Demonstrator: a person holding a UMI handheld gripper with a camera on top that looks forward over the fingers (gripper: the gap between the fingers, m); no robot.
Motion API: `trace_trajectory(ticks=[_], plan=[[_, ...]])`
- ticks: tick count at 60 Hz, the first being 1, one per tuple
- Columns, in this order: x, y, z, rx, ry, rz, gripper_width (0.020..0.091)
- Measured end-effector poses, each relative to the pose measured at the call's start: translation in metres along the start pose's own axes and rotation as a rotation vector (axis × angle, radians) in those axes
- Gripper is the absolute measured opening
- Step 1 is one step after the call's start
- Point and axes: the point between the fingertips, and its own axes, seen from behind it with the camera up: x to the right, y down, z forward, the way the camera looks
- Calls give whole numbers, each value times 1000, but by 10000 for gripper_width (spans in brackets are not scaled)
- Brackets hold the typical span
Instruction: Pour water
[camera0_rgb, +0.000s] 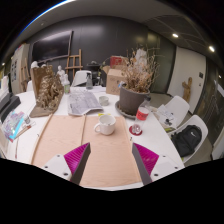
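Jaws apart, empty, over the table (60, 140).
At twelve o'clock sat the small white ceramic cup (105, 125): light, slippery, fragile; take its sides.

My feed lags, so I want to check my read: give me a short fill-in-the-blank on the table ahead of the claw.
1. The white cup rests on a ____ mat.
2. The claw is ____, holding nothing.
3. The cup stands ____ the claw's fingers.
4. Right of the cup sits a glass of ____ drink.

Missing words: tan; open; beyond; red
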Motion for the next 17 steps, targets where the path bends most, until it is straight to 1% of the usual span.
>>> trace_trajectory(ticks=[3, 7, 17], plan=[[-6, 4, -6, -9, 5, 4, 850], [-18, 9, -10, -25, -20, 22, 849], [-23, 10, -16, -20, 3, -10, 850]])
